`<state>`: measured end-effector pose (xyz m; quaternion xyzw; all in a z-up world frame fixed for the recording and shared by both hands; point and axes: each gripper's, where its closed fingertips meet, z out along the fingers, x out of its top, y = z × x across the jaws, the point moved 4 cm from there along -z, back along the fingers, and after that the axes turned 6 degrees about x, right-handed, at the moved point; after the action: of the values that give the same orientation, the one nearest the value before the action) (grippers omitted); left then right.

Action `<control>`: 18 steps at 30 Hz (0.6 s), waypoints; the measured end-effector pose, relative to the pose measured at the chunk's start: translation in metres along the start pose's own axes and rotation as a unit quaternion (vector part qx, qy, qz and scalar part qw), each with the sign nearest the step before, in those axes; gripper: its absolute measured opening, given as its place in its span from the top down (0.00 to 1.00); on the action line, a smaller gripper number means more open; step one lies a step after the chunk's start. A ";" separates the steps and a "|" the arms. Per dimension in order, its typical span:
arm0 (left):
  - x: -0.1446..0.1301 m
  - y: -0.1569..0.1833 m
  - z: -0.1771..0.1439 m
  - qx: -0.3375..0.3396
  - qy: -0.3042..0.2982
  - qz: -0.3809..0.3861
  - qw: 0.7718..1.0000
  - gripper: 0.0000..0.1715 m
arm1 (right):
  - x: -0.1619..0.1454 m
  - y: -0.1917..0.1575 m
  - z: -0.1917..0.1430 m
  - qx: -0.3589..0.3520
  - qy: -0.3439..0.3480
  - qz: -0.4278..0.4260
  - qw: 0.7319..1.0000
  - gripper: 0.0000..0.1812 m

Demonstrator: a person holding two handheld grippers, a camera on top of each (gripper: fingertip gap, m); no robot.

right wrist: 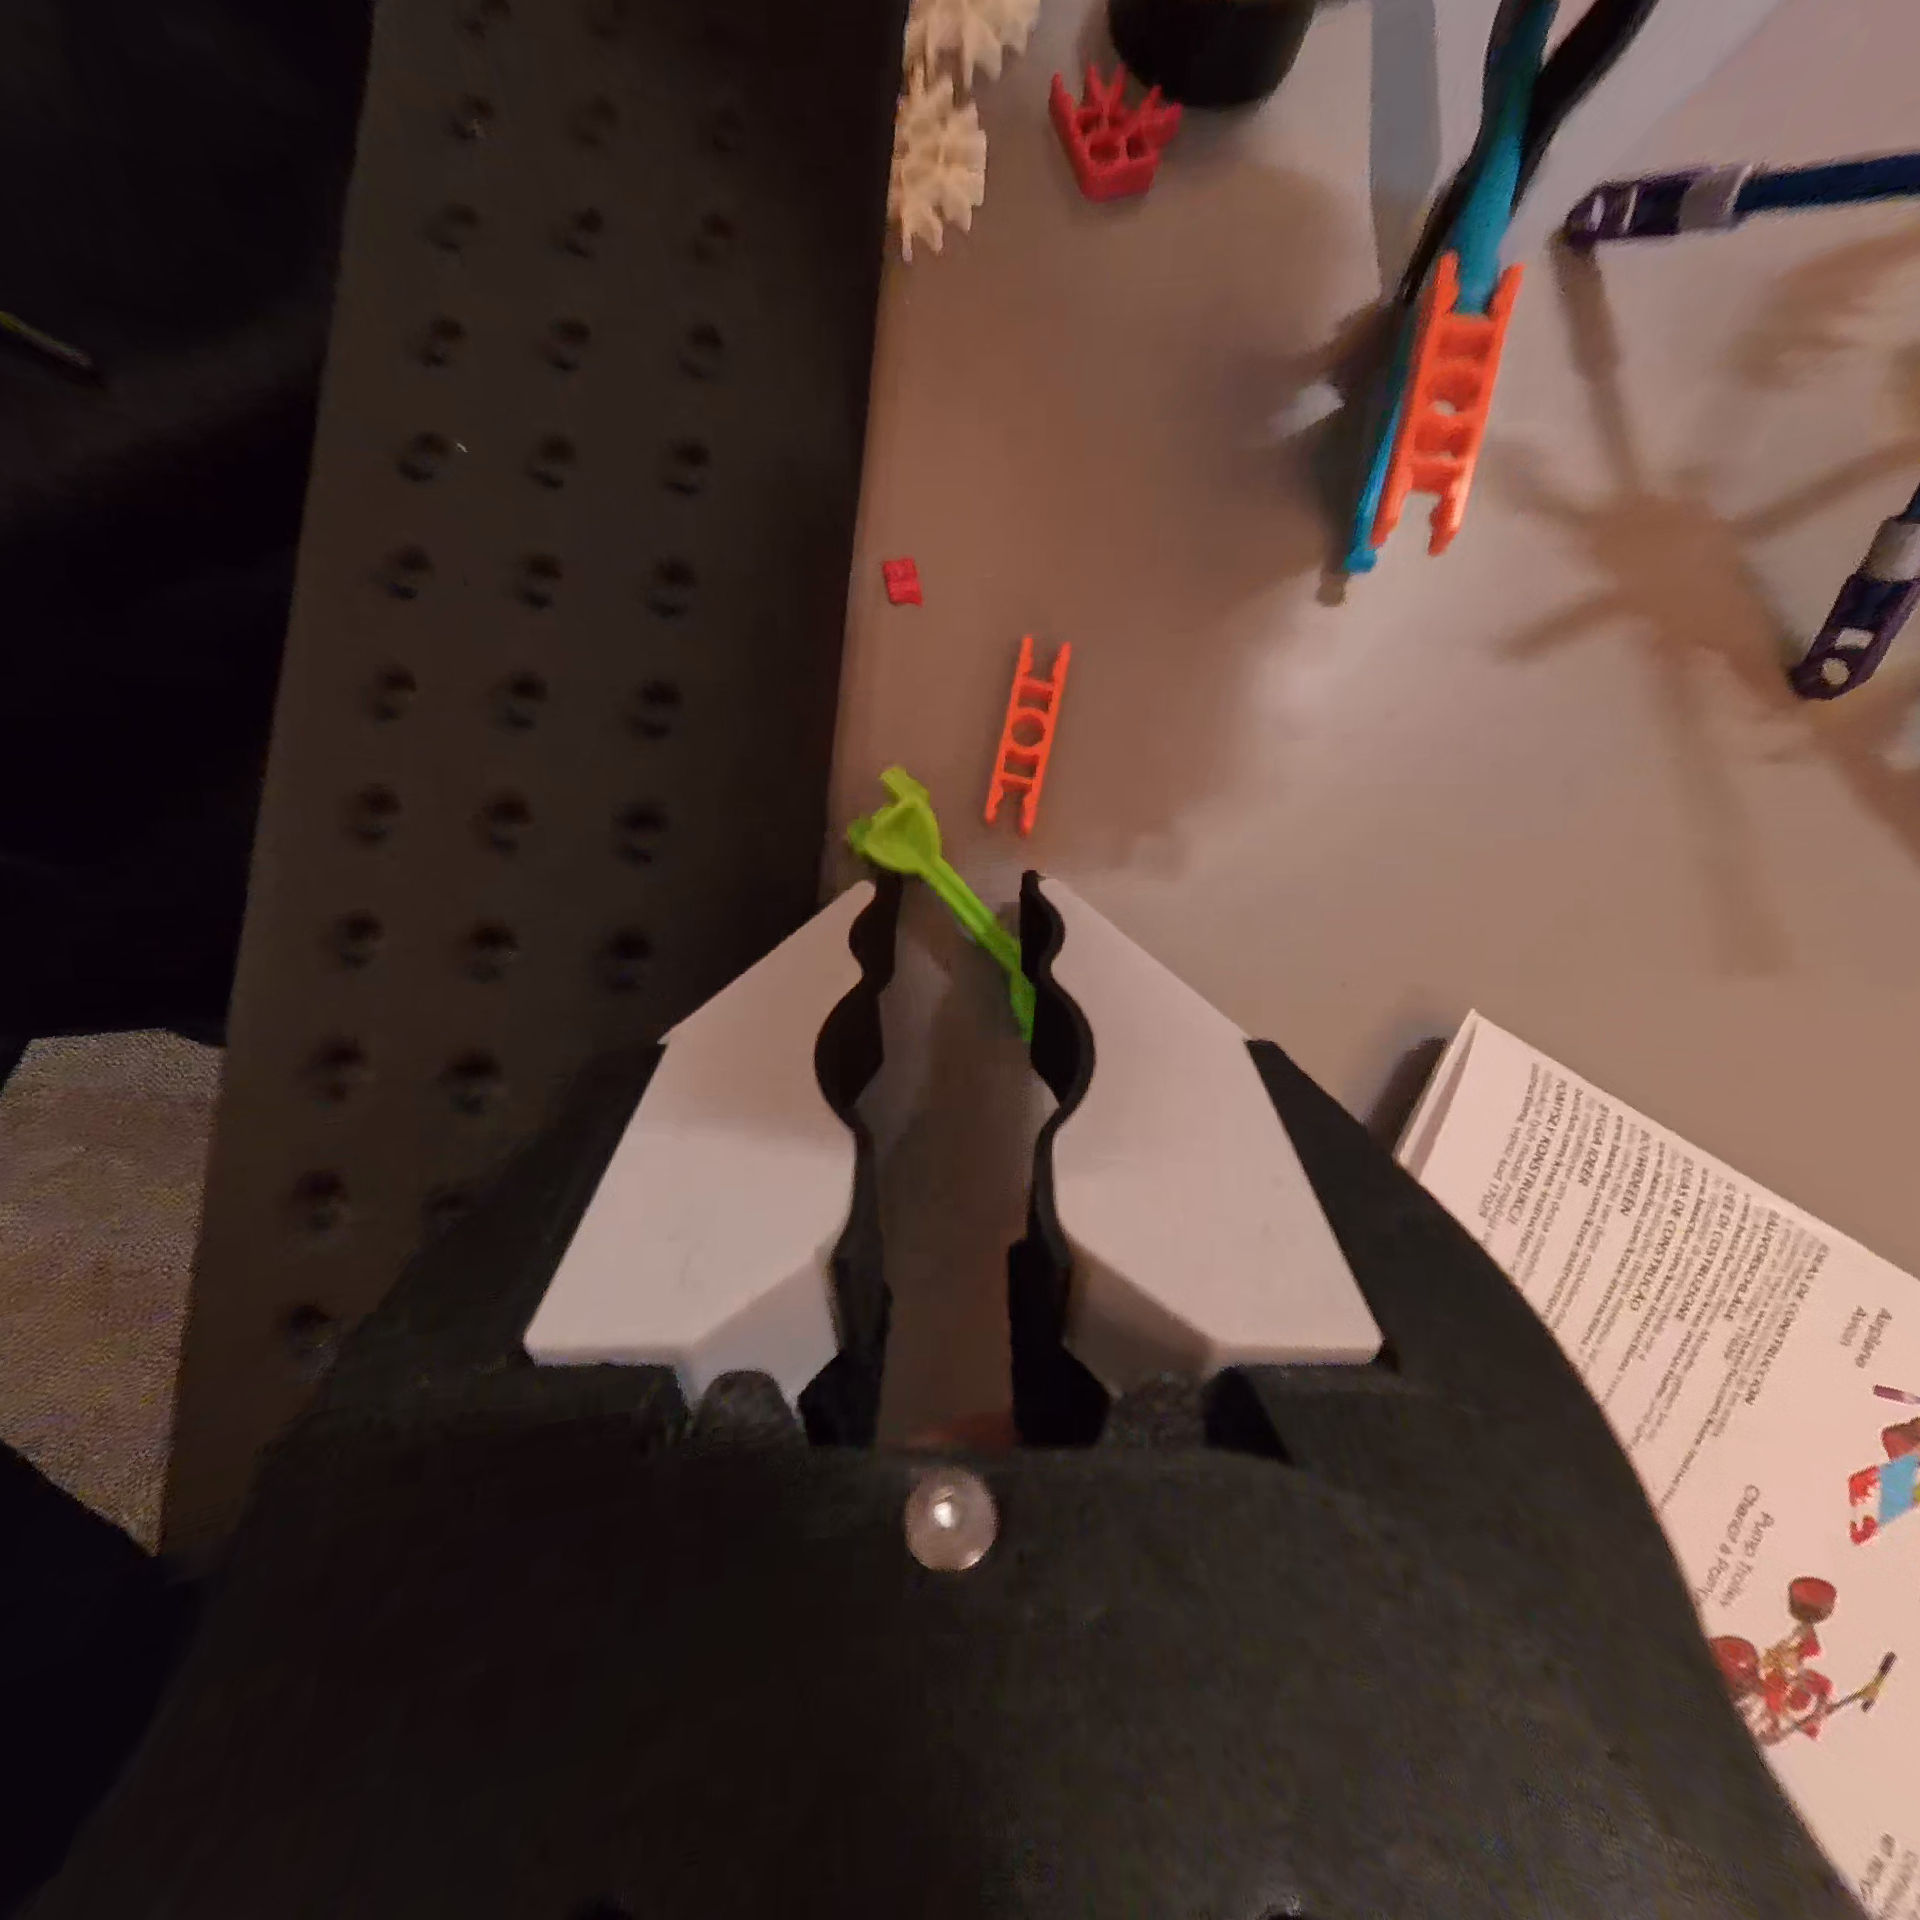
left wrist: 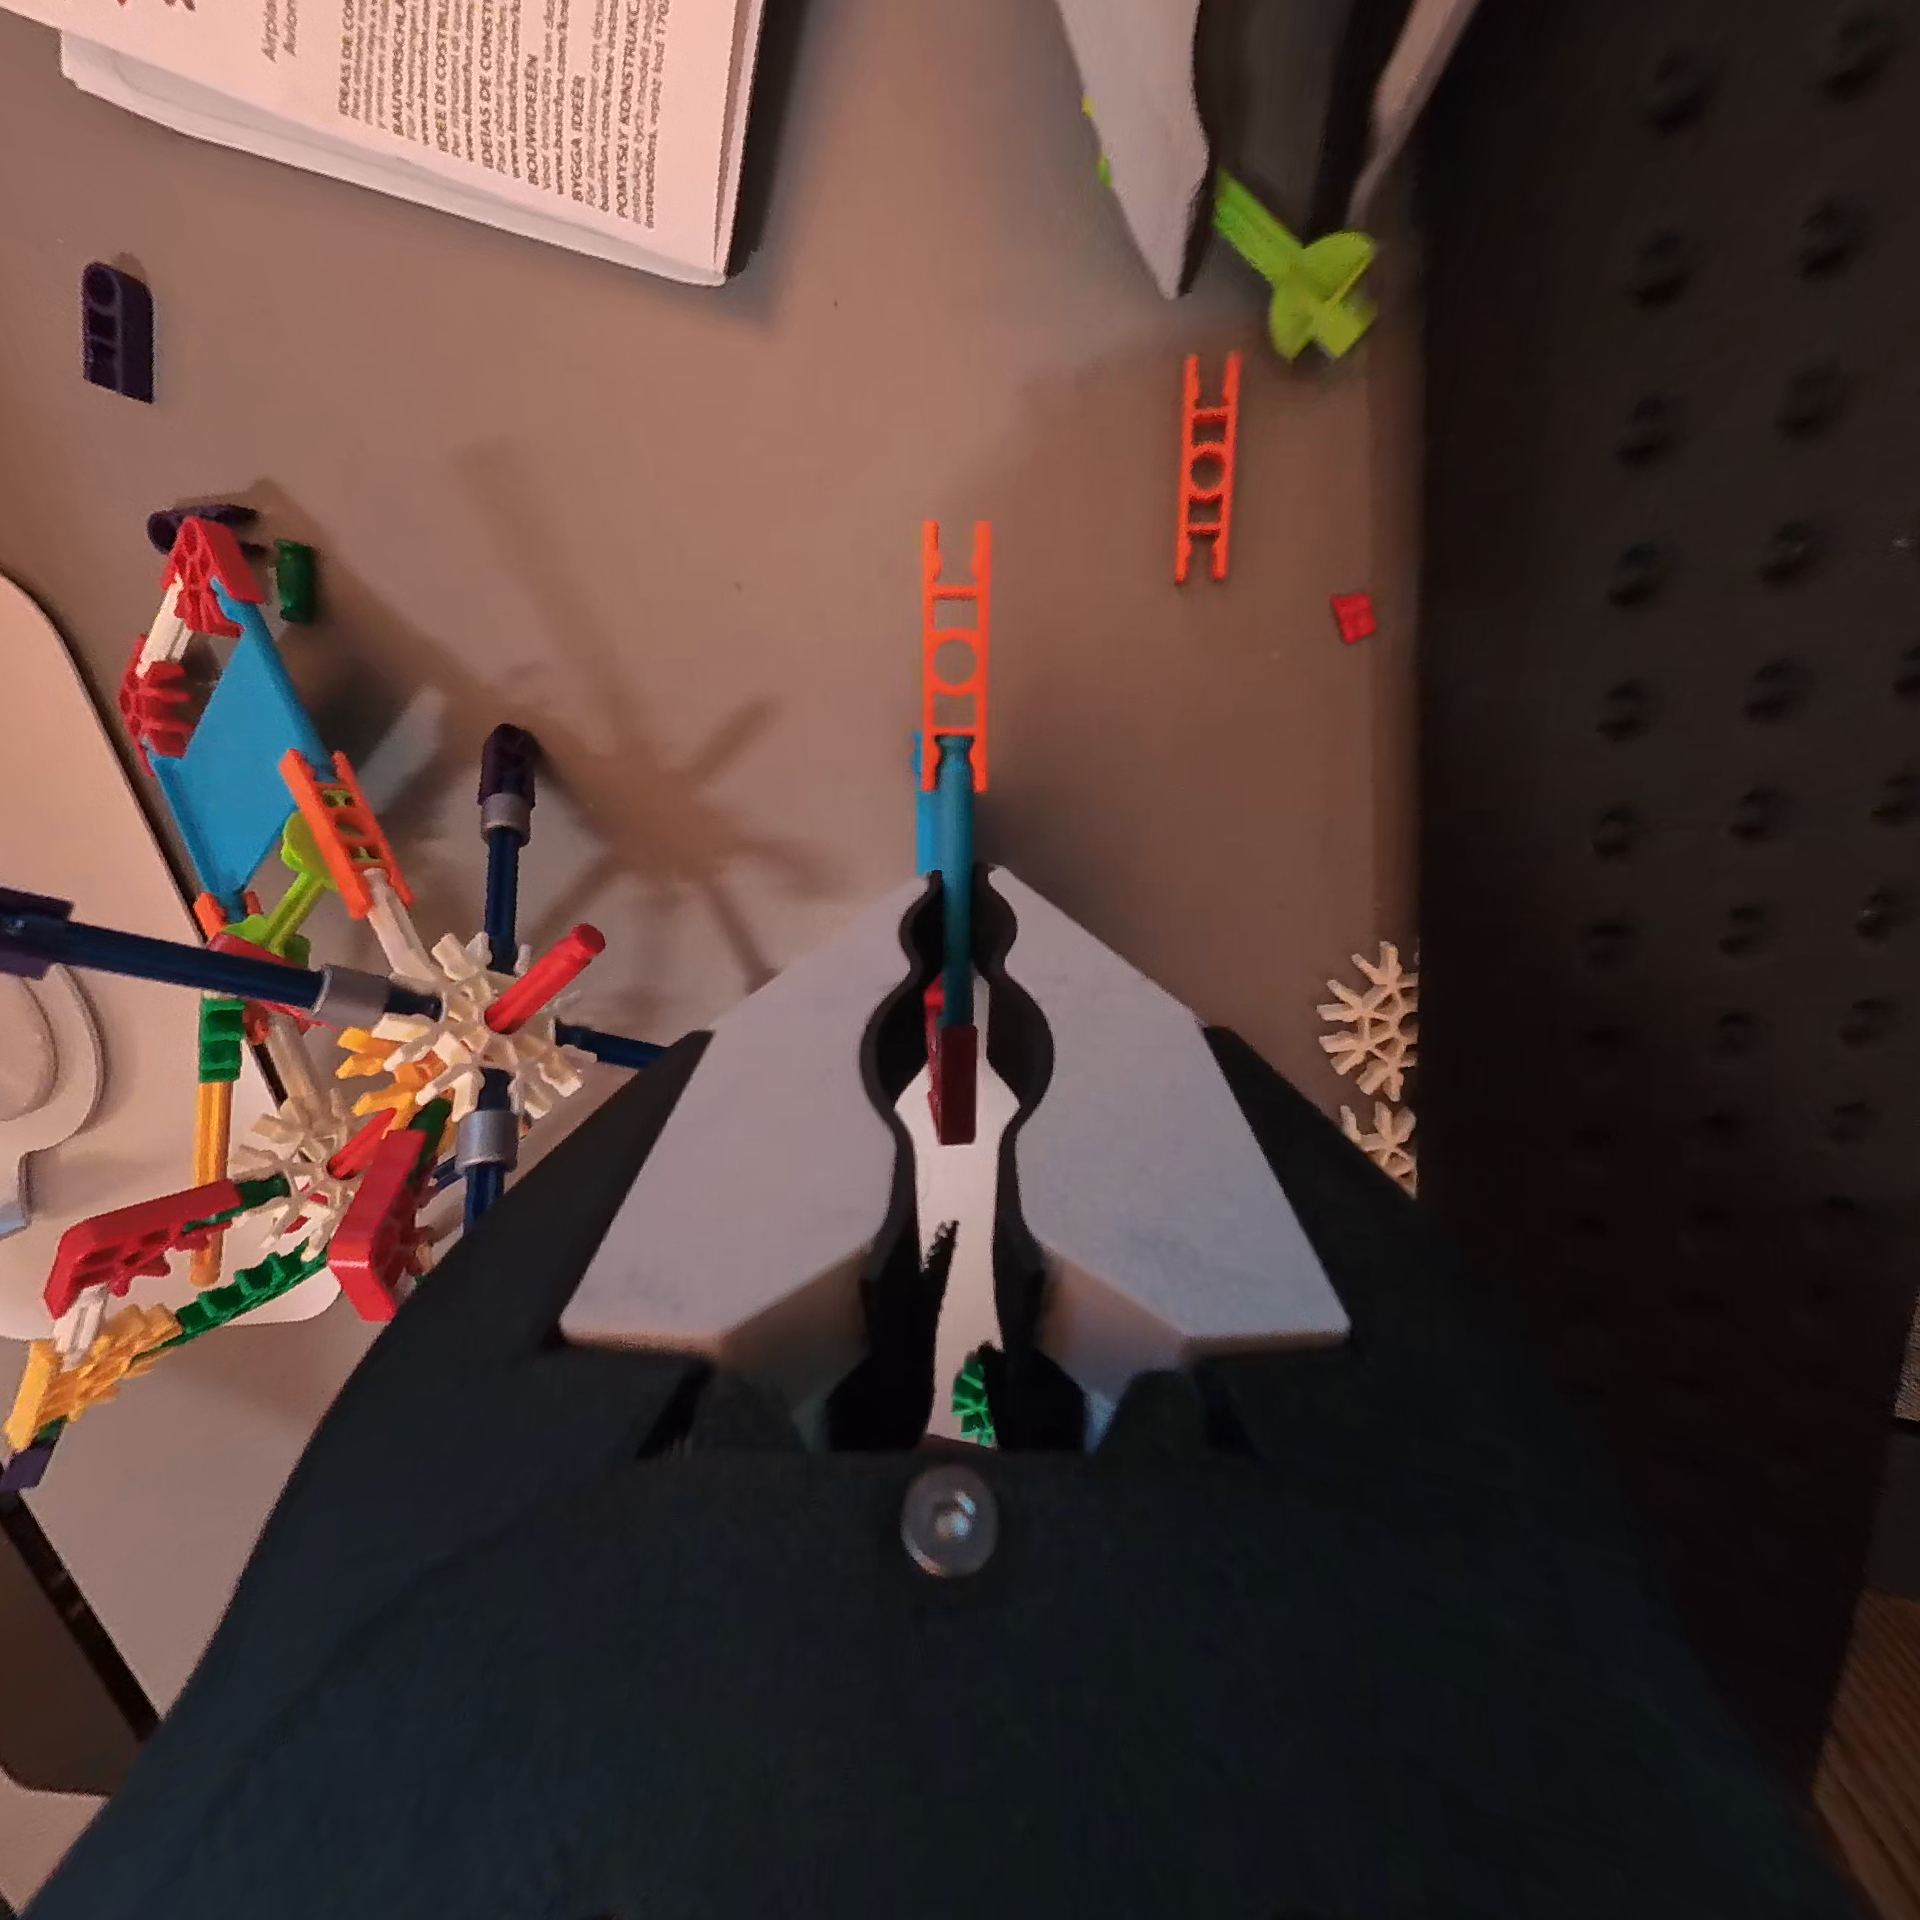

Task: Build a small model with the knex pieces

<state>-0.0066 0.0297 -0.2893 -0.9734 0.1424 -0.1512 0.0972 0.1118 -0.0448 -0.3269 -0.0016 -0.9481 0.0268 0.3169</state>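
Note:
My left gripper [left wrist: 958, 883] is shut on a thin blue piece [left wrist: 943, 821] seen edge-on. An orange ladder-shaped connector [left wrist: 956, 644] is clipped on its far end, and a dark red part [left wrist: 956, 1081] sits deeper between the jaws. The same blue and orange piece shows in the right wrist view [right wrist: 1444, 405], held above the grey table. My right gripper [right wrist: 956, 894] is open just above the table. A lime-green rod with a connector end [right wrist: 935, 873] lies between its fingertips, running under the right finger. The rod also shows in the left wrist view [left wrist: 1299, 281].
A loose orange connector [right wrist: 1029, 736] and a small red chip [right wrist: 901, 580] lie near the green rod. A black pegboard [right wrist: 520, 623] borders the table. White snowflake connectors [left wrist: 1371, 1023] sit by its edge. A multicoloured rod-and-connector model [left wrist: 312, 987] and a printed booklet [left wrist: 468, 104] lie beyond. The tips of one gripper are about 12 cm away from the tips of the other.

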 end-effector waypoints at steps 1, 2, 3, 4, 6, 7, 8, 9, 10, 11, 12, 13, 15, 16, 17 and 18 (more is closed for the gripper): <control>0.001 0.000 0.000 -0.001 0.001 0.000 1.000 0.99 | -0.001 0.002 0.001 -0.002 -0.002 0.003 1.000 0.89; 0.002 0.001 -0.001 -0.002 0.002 0.001 1.000 0.99 | -0.001 0.003 0.000 -0.006 -0.002 0.003 1.000 0.93; 0.002 0.002 -0.001 -0.003 0.003 0.001 1.000 0.99 | -0.002 0.005 -0.001 -0.012 -0.004 0.001 1.000 0.95; 0.004 0.002 -0.002 -0.003 0.004 0.001 1.000 0.99 | -0.002 0.006 -0.001 -0.016 -0.003 0.001 1.000 0.98; 0.006 0.004 -0.003 -0.009 0.008 -0.001 1.000 0.99 | -0.001 0.010 -0.003 -0.022 0.004 0.008 1.000 0.98; 0.007 0.005 -0.003 -0.012 0.010 -0.003 1.000 0.99 | -0.002 0.013 -0.004 -0.029 0.006 0.012 1.000 0.98; 0.008 0.005 -0.003 -0.010 0.010 -0.005 1.000 0.99 | -0.002 0.015 -0.006 -0.034 0.007 0.015 0.999 0.98; 0.009 0.005 -0.003 -0.010 0.011 -0.006 1.000 0.99 | -0.002 0.016 -0.007 -0.038 0.010 0.017 0.999 0.98; 0.010 0.006 -0.003 -0.016 0.015 -0.008 1.000 0.99 | -0.002 0.018 -0.008 -0.043 0.013 0.022 0.999 0.98; 0.011 0.007 -0.003 -0.020 0.017 -0.011 1.000 0.99 | -0.002 0.019 -0.009 -0.047 0.012 0.026 0.998 0.98; 0.013 0.006 -0.004 -0.019 0.019 -0.016 1.000 0.99 | -0.004 0.021 -0.009 -0.053 0.008 0.028 0.998 0.98; 0.015 0.007 -0.004 -0.022 0.024 -0.021 0.999 0.99 | -0.005 0.024 -0.010 -0.063 0.002 0.030 0.998 0.98; 0.020 0.011 -0.007 -0.036 0.036 -0.033 0.998 0.99 | -0.007 0.029 -0.010 -0.079 -0.004 0.036 0.996 0.98; 0.021 0.012 -0.008 -0.035 0.036 -0.036 0.998 0.99 | -0.006 0.032 -0.012 -0.087 0.003 0.037 0.996 0.98; 0.022 0.013 -0.009 -0.035 0.034 -0.036 0.998 0.99 | -0.004 0.033 -0.013 -0.088 0.013 0.037 0.995 0.99; 0.022 0.014 -0.011 -0.035 0.033 -0.037 0.998 0.99 | 0.000 0.031 -0.015 -0.079 0.029 0.032 0.996 0.98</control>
<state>0.0065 0.0087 -0.2768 -0.9752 0.1148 -0.1816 0.0529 0.1201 -0.0131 -0.3167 -0.0577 -0.9372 -0.0384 0.3418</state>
